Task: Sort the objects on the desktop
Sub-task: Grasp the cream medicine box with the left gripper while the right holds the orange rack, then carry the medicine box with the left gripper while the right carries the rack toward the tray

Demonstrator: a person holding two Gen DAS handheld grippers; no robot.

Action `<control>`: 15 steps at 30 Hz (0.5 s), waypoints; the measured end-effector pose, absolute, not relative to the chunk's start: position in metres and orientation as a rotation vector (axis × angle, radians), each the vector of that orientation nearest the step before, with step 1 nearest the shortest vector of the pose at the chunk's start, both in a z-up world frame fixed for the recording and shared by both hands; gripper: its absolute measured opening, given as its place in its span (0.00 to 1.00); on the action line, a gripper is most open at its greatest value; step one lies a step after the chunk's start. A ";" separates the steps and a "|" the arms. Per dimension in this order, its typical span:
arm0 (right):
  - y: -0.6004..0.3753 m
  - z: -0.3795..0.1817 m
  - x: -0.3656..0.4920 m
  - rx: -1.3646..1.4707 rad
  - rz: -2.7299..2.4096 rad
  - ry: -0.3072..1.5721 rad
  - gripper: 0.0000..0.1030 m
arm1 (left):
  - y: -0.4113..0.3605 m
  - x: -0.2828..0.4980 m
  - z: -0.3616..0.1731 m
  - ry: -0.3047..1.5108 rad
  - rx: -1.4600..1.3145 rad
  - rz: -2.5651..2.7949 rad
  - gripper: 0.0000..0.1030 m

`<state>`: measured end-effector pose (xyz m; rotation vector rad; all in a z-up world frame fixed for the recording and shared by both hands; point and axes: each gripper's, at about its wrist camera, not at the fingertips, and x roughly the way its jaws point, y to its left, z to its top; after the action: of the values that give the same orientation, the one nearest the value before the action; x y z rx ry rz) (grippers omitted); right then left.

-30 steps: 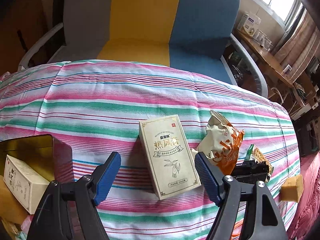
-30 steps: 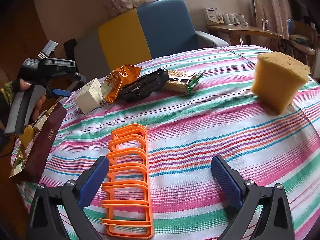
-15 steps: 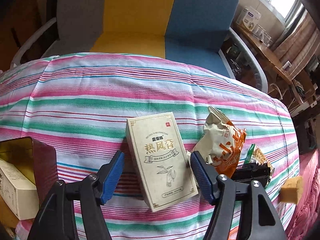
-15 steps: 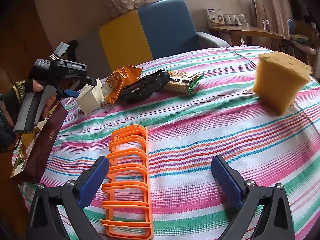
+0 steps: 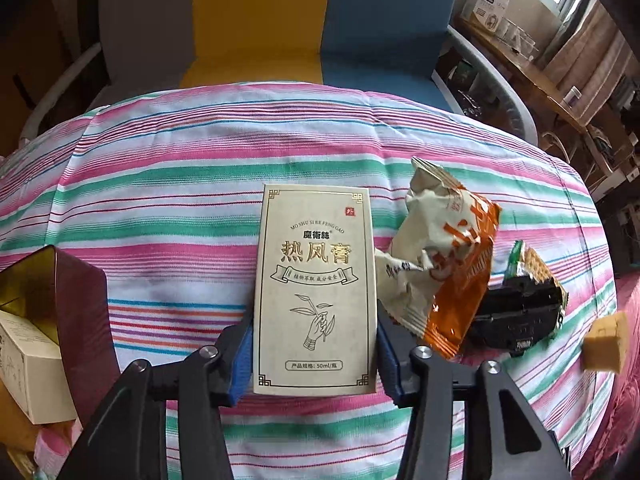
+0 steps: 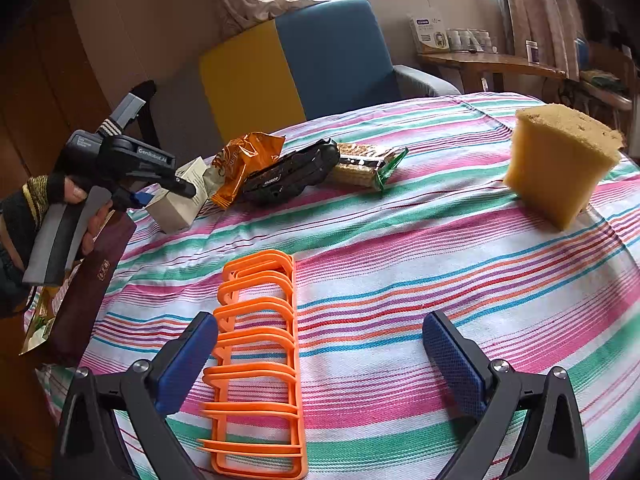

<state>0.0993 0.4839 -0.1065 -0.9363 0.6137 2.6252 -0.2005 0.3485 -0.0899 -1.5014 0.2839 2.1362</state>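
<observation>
The cream box [image 5: 316, 292] is clamped by its long sides in the left gripper [image 5: 314, 354], just left of the orange snack bag [image 5: 452, 272]. The right gripper [image 6: 320, 364] is held wide open and empty, with the orange rack [image 6: 260, 356] seen well below the bag.

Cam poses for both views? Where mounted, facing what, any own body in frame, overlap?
Left wrist: on the left gripper, looking steeply down at the cream box clamped between its pads; own fingers only.
Right wrist: on the right gripper, open, looking across the striped cloth past the orange rack toward the chair; own fingers, plus the person's left hand.
Shared: box, snack bag, black tool, sponge.
</observation>
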 end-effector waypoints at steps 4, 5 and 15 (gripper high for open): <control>0.483 -0.106 0.099 -0.938 2.623 0.609 1.00 | 0.328 -0.167 -0.080 0.269 -1.423 2.118 0.50; 0.483 -0.106 0.099 -0.939 2.622 0.607 1.00 | 0.321 -0.158 -0.077 0.261 -1.409 2.108 0.50; 0.480 -0.105 0.095 -0.965 2.598 0.572 1.00 | 0.267 -0.030 -0.055 0.370 -1.224 2.034 0.50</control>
<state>0.0949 0.4802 -0.1053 -0.9652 0.5722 2.5979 -0.0296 0.2667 -0.0553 -1.2242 0.3696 2.0335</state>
